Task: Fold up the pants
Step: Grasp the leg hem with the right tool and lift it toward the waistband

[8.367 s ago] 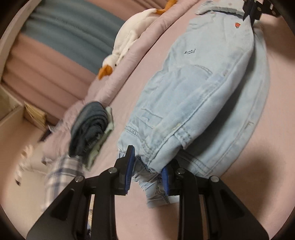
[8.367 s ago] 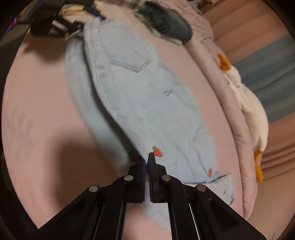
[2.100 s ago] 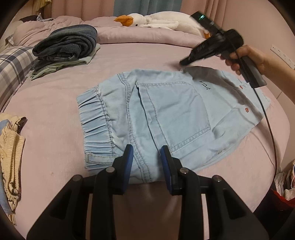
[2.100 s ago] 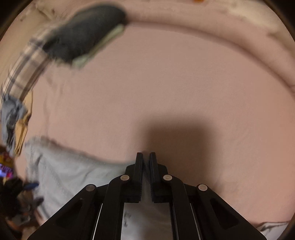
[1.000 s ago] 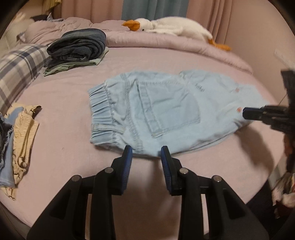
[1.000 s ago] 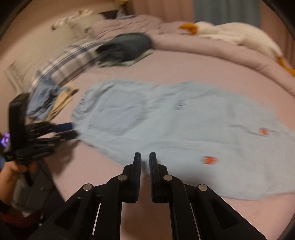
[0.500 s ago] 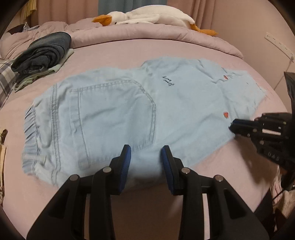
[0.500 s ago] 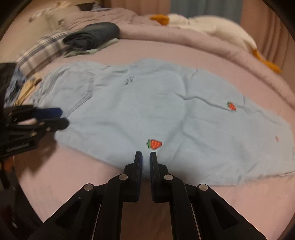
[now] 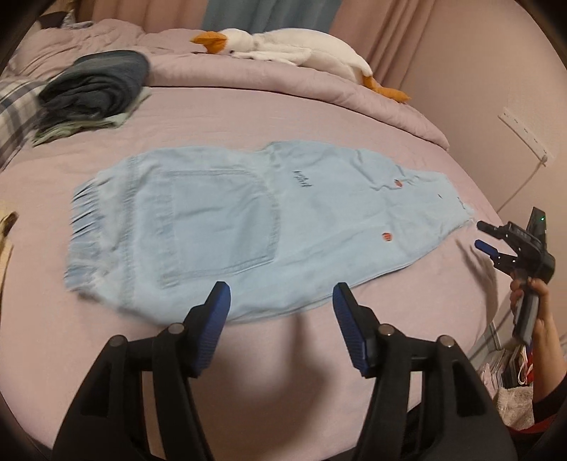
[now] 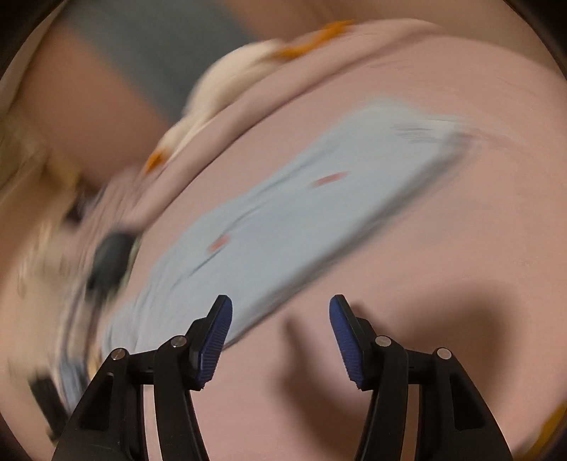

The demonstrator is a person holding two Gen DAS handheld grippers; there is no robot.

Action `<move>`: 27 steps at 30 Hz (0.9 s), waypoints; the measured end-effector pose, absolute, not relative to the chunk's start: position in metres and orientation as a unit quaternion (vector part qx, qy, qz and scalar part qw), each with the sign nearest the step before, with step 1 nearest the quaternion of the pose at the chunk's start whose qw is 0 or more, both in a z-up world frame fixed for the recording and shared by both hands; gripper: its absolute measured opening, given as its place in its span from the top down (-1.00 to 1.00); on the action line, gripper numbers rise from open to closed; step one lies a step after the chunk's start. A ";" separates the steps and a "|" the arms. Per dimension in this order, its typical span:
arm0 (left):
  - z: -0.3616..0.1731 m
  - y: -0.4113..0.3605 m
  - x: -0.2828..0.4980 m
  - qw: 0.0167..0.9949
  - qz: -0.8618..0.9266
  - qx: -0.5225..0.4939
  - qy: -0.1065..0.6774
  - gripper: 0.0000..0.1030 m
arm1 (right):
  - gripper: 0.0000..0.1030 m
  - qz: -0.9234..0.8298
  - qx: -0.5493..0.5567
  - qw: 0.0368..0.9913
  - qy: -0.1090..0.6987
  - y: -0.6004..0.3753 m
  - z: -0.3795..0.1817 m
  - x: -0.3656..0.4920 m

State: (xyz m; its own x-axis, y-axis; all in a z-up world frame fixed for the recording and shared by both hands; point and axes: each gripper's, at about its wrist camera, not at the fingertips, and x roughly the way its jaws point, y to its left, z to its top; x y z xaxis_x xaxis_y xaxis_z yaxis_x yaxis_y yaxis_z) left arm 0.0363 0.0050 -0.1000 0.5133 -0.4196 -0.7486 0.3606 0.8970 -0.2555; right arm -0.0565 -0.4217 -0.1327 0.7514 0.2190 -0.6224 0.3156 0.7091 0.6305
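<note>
I see bed (image 9: 219,117), pink sheet | rolled pink duvet (image 9: 319,85) along far edge | pink curtains (image 9: 389,21) and teal curtain (image 9: 269,14) behind | pink wall (image 9: 478,71) at right, white power strip (image 9: 521,136) with cord | warm indoor light

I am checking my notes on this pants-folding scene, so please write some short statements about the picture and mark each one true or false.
1. The light blue pants lie flat on the pink bed. True.
2. The left gripper is clamped on the pants. False: its jaws are opening, with nothing between them.
3. A white plush goose lies at the far edge of the bed. True.
4. The folded dark clothes sit on top of the pants. False: they lie apart, at the far left.
5. The right gripper holds the leg end. False: it is opening, beside the hem.
</note>
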 end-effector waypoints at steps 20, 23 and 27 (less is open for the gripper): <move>-0.113 -0.164 0.119 0.803 -0.337 -0.061 0.487 -0.14 | 0.73 -0.108 0.469 0.825 0.296 -0.538 -0.176 0.010; -0.132 -0.157 0.128 0.787 -0.322 -0.085 0.520 -0.12 | 0.75 -0.114 0.421 0.855 0.281 -0.520 -0.152 0.007; -0.124 -0.145 0.129 0.782 -0.328 -0.132 0.513 -0.09 | 0.75 -0.071 0.293 0.917 0.259 -0.462 -0.092 0.015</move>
